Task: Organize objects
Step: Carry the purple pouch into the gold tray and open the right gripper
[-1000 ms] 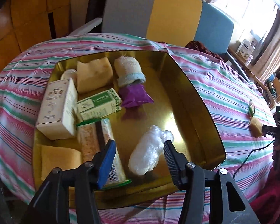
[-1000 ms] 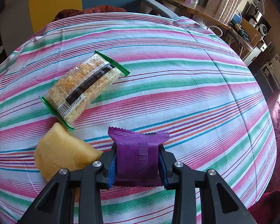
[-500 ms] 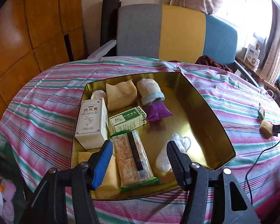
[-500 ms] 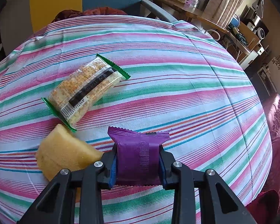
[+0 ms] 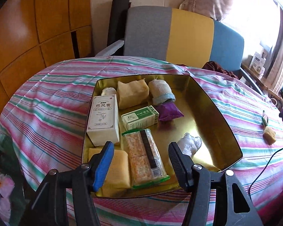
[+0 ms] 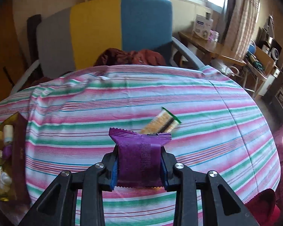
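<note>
Right gripper (image 6: 140, 166) clamps the purple packet (image 6: 140, 156), raised clear above the striped tablecloth (image 6: 207, 150). Left gripper (image 5: 139, 158), jaws apart and empty, hangs over the gold tray's (image 5: 213, 113) near edge.

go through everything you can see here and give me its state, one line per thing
left gripper: open, empty, above the tray's near edge
right gripper: shut on the purple packet, held off the cloth
gold tray: open-topped, partly filled
white box: lying flat in the tray
green box: lying in the tray
cracker pack: sealed, out on the striped cloth
</note>
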